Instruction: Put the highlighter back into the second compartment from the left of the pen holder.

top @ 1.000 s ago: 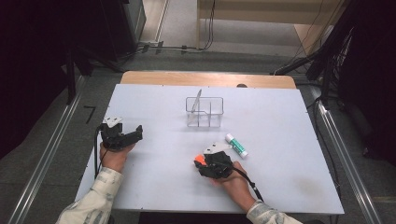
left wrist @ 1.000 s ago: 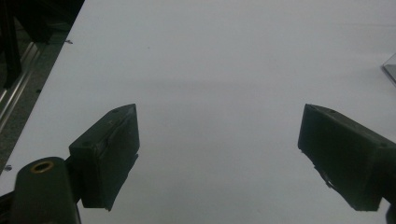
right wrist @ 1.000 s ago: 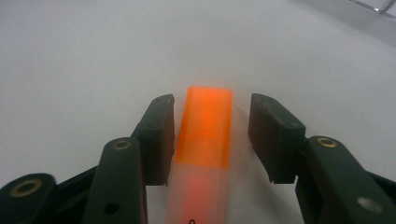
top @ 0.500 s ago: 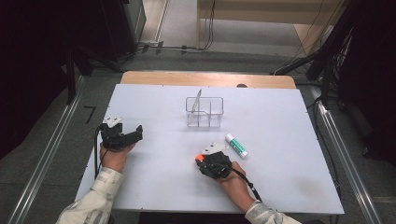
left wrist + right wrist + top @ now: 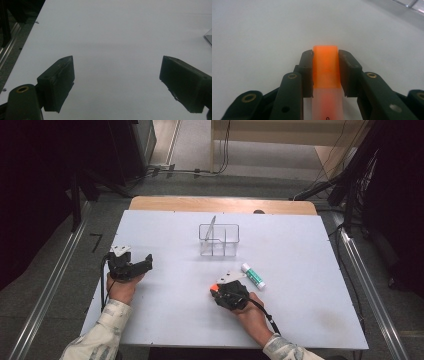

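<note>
Right tool just closed, clamped on orange-capped marker; cap end pokes past tips, low over table.

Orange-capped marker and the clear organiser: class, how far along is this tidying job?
Done: one thin item already leans in the clear divided organiser. In hand: the right gripper has just closed its jaws on the orange-capped translucent marker. Left: probably carrying it to the organiser, then the white-and-green glue stick; the left gripper waits open.

High view overhead, gripper views close, table shared
</note>
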The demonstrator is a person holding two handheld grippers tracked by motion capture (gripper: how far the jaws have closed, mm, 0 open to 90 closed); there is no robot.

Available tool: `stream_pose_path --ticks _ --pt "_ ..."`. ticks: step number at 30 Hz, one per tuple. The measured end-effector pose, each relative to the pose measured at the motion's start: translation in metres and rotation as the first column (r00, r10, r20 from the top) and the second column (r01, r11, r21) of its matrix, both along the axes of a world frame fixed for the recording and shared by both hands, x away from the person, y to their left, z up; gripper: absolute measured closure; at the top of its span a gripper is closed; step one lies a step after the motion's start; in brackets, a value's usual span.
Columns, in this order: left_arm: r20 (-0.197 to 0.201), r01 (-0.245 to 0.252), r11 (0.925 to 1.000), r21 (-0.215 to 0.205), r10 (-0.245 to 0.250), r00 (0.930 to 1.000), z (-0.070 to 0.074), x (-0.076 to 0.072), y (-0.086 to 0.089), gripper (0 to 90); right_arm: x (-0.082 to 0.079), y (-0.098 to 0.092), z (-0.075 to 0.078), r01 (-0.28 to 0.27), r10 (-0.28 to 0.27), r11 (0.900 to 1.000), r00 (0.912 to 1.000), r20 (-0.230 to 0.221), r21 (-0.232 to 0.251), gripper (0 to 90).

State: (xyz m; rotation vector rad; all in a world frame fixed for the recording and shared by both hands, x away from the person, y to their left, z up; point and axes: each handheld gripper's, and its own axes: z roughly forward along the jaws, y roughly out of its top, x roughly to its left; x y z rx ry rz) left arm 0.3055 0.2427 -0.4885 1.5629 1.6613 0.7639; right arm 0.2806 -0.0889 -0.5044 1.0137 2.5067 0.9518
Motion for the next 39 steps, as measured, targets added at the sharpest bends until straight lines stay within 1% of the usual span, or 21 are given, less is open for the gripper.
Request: stream_pose_path --ticks 2,4,7,8,10,17,25,30,39 --pt "-0.001 0.0 1.0 0.0 0.0 1.0 0.0 0.0 0.0 13.0 0.001 -0.002 0.002 0.001 -0.001 1.0 1.0 -0.003 0.012 65.0" --pt "-0.001 -0.001 1.0 0.002 0.001 1.0 0.0 0.0 0.0 13.0 0.002 -0.004 0.005 0.003 -0.002 0.999 0.9997 -0.023 0.04 65.0" --pt "-0.003 0.001 1.0 0.004 -0.001 1.0 0.0 0.0 0.0 13.0 0.004 -0.006 0.012 0.002 -0.002 0.999 0.9999 -0.01 0.052 65.0" --pt "-0.002 0.0 1.0 0.002 0.0 1.0 0.0 0.0 0.0 13.0 0.005 -0.006 0.015 0.009 -0.008 0.998 0.9999 -0.009 0.063 65.0" --pt "-0.004 0.0 1.0 0.004 0.0 1.0 0.0 0.0 0.0 13.0 0.007 -0.008 0.019 0.018 -0.018 0.997 0.9998 -0.001 0.069 65.0" --pt "-0.002 0.0 1.0 0.002 0.0 1.0 -0.001 0.001 -0.001 13.0 0.019 -0.011 0.039 0.037 -0.041 0.994 0.9984 0.038 0.101 65.0" --pt "-0.004 -0.001 1.0 0.002 0.001 1.0 -0.001 0.001 0.0 13.0 0.037 -0.014 0.061 0.066 -0.075 0.988 0.9953 0.062 0.139 65.0" --pt "-0.004 0.001 1.0 0.001 -0.001 1.0 -0.001 0.001 0.0 13.0 0.05 -0.017 0.071 0.089 -0.101 0.983 0.9928 0.065 0.162 65.0" --pt "-0.003 0.0 1.0 -0.002 0.0 1.0 -0.001 0.002 0.0 13.0 0.071 -0.013 0.088 0.115 -0.134 0.977 0.9866 0.094 0.18 64.9"
